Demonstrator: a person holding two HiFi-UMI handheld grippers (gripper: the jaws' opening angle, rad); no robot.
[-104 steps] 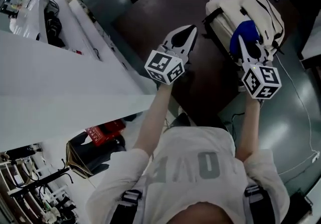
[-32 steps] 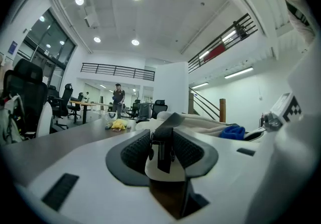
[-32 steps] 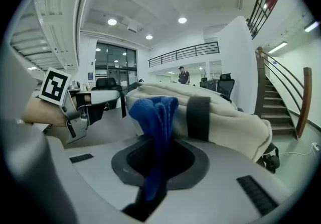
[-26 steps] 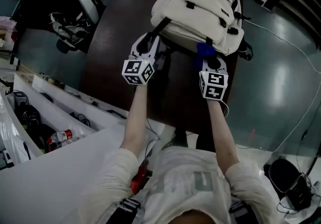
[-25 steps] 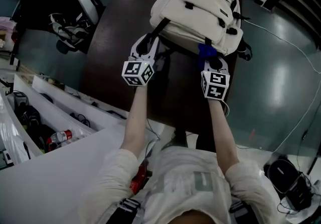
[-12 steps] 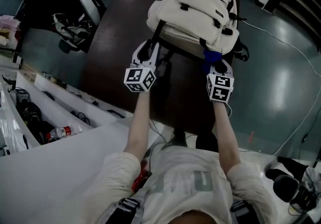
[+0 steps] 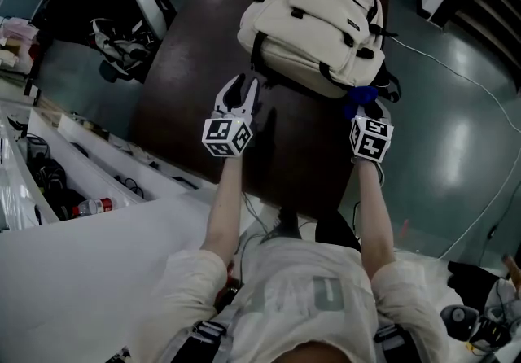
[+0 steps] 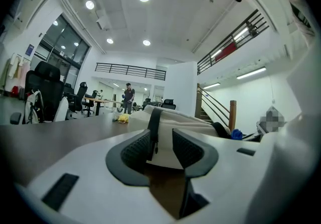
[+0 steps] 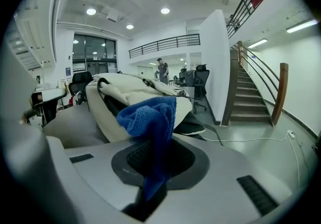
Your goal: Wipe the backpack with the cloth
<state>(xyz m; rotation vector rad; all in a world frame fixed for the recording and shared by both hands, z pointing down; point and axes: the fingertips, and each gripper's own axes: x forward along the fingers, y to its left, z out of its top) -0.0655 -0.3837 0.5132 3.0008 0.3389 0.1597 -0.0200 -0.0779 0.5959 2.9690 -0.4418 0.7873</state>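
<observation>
Pinching the blue cloth (image 9: pixel 150 117) tight, the right gripper (image 9: pixel 159 160) is hovering at the lower right corner of the cream backpack (image 7: pixel 313 15). The left gripper (image 8: pixel 161 148) is hanging spread and empty near its lower left edge, over the dark table (image 7: pixel 191 60).

- The head view looks steeply down from above the person's shoulders onto the dark brown worktop (image 7: pixel 195 52), with the cream fabric backpack (image 7: pixel 317 15) well below it at the frame's top.
- The left gripper view sits low over the worktop and faces the backpack's near end along its own dark ribbed fingers (image 8: pixel 136 150), from near by.
- The right gripper view faces the backpack's right corner, with a blue terry cloth (image 9: pixel 150 117) hanging just before the lens.
- All three views share the backpack; both gripper views also share the standing person (image 8: pixel 129 98) beyond it.
</observation>
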